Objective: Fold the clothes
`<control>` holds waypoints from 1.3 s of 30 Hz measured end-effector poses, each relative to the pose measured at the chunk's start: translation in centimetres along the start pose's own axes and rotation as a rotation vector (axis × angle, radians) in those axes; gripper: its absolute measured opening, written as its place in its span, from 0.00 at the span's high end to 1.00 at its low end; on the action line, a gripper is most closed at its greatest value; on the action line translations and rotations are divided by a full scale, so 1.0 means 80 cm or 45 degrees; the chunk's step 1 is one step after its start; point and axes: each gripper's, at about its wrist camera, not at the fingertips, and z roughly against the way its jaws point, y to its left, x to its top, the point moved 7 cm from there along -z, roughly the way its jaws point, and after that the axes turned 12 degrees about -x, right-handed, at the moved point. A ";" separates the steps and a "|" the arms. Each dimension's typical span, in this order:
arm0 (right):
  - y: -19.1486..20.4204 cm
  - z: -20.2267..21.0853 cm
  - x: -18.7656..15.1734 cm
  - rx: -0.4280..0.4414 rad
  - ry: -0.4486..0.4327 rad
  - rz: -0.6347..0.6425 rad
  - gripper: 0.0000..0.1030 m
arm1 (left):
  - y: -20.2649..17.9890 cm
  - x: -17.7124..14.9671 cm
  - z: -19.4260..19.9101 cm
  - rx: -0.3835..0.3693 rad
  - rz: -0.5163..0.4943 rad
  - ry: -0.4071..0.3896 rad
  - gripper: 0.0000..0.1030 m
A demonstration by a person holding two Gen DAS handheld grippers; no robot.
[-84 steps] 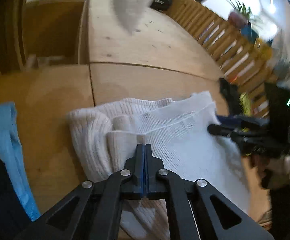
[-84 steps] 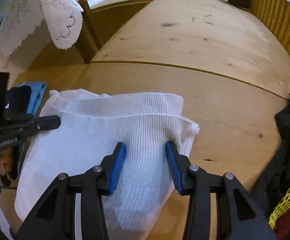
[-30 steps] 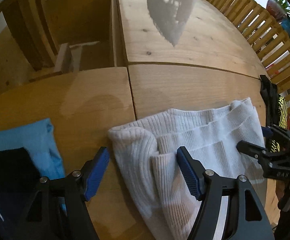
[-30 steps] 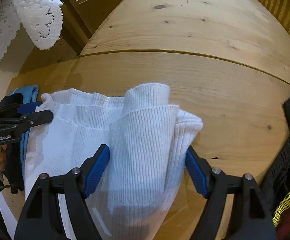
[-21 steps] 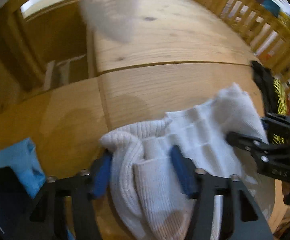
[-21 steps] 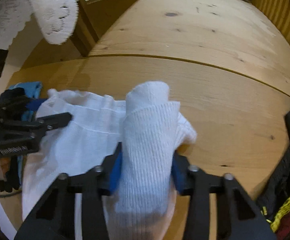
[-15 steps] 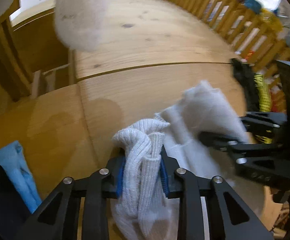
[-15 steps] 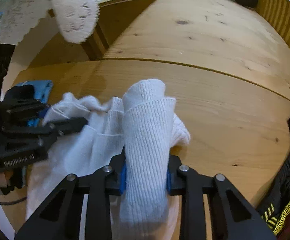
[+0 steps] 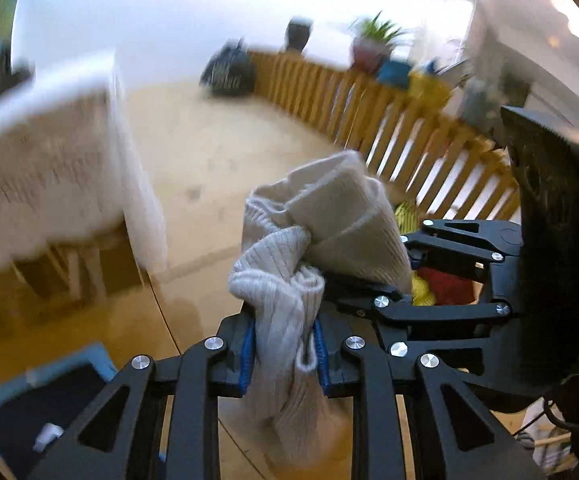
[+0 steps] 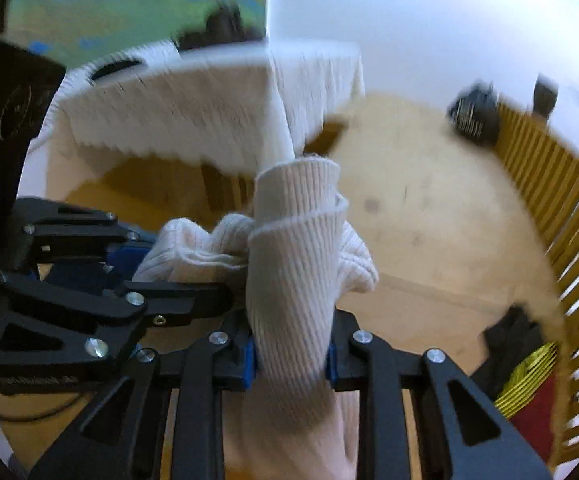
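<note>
Both tools clamped on the white ribbed sweater [image 9: 285, 312]: left tool [image 9: 283, 354] and right tool [image 10: 289, 354] each pinching a bunched fold, holding it up above the wooden counter [image 10: 429, 312].

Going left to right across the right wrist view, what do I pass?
Left claw → white knit garment, clamped in the right claw → black clothing on the table → wooden slat fence.
</note>
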 end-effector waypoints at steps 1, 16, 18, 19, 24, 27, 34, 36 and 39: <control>-0.001 0.022 0.000 -0.018 -0.049 0.027 0.76 | -0.018 -0.003 0.016 0.002 -0.051 -0.016 0.78; -0.020 0.127 -0.389 -0.123 0.406 0.456 0.54 | -0.143 -0.389 0.026 -0.328 0.066 0.558 0.73; -0.041 0.160 -0.382 -0.099 0.376 0.360 0.48 | -0.151 -0.369 0.050 -0.338 0.053 0.496 0.64; -0.052 0.177 -0.378 -0.087 0.361 0.312 0.47 | -0.151 -0.358 0.056 -0.322 0.038 0.463 0.63; -0.068 0.192 -0.335 0.163 0.338 -0.060 0.43 | -0.146 -0.302 0.039 -0.269 0.064 0.343 0.58; -0.055 0.163 -0.326 0.202 0.370 -0.147 0.43 | -0.151 -0.313 -0.005 -0.263 0.118 0.369 0.58; -0.031 0.078 -0.395 0.124 0.605 -0.067 0.49 | -0.153 -0.368 -0.076 -0.205 0.163 0.547 0.59; -0.030 0.079 -0.408 0.065 0.607 0.016 0.49 | -0.163 -0.374 -0.075 -0.191 0.095 0.569 0.58; -0.032 0.090 -0.405 0.077 0.644 0.004 0.49 | -0.177 -0.370 -0.054 -0.209 0.062 0.555 0.58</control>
